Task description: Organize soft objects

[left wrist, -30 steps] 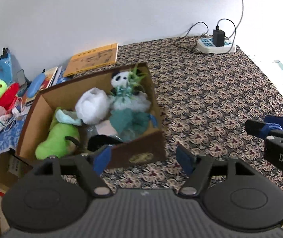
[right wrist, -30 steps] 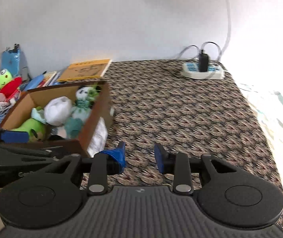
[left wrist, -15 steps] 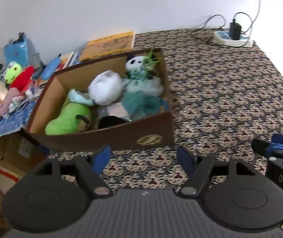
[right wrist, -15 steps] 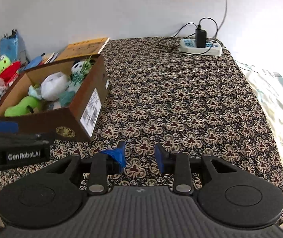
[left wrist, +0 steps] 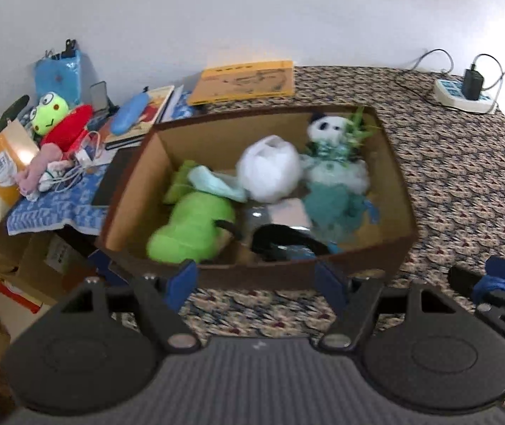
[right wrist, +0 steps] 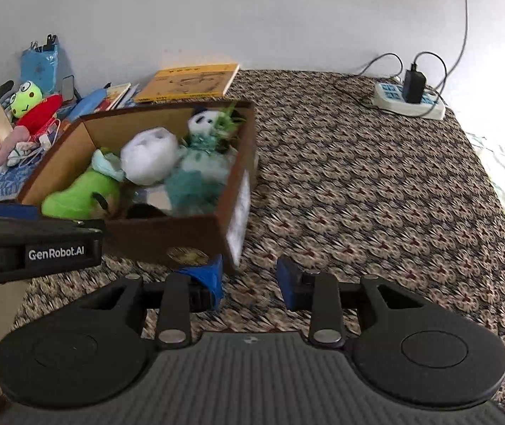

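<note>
1. We see a cardboard box [left wrist: 390, 173] standing on the patterned cloth [right wrist: 358, 184], left of the bare stretch of cloth.
2. Inside it lie a green plush [left wrist: 190, 228] at the near left, a white plush [left wrist: 268, 168] in the middle and a panda plush [left wrist: 326, 131] at the far right.
3. Our left gripper [left wrist: 254, 279] hangs just near of the box's near wall, jaws spread wide with nothing between them.
4. Our right gripper [right wrist: 248, 279] hovers over the cloth by the box's near right corner; its jaws are opening and nothing sits between them.
5. A frog toy [left wrist: 50, 111] rests in the clutter left of the box.
</note>
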### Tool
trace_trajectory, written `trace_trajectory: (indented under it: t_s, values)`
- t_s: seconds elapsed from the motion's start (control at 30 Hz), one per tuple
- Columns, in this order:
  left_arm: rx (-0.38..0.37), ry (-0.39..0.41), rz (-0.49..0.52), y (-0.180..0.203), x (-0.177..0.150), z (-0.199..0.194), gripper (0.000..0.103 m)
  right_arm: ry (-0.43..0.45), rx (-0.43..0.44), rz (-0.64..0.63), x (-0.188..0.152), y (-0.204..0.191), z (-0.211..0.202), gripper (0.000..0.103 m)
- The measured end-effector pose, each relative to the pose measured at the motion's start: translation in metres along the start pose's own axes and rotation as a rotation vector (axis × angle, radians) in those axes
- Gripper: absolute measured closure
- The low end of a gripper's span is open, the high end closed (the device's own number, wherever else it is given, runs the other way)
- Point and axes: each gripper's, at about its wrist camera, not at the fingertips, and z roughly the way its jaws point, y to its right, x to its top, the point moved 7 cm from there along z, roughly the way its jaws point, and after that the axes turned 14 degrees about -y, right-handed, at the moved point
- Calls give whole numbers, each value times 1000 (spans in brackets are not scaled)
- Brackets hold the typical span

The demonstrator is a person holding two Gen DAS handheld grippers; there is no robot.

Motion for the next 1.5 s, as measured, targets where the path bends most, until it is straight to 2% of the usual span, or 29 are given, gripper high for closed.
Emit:
trace_trajectory:
  t_s: [0.37, 0.5, 0.8, 0.93, 1.33, 1.5]
  values:
    - [17, 4, 29, -66, 27, 13, 28, 37, -61, 85, 38, -54, 4, 85]
    - [-10, -16, 47, -78, 34, 21, 28, 30, -60, 144, 42, -63, 8, 84]
    - [-40, -6, 88, -81, 37, 30, 28, 21, -97, 204, 38, -72, 13, 83]
    - [-60, -28, 63, -82, 36, 37, 28, 16, -127, 211, 39, -72, 17, 82]
    - [-70, -94, -4, -83, 27, 57, 28, -36, -129, 165, 38, -73, 35, 81]
    - [-57, -86, 15, -73, 28, 53, 28, -32, -123, 195, 37, -64, 36, 80]
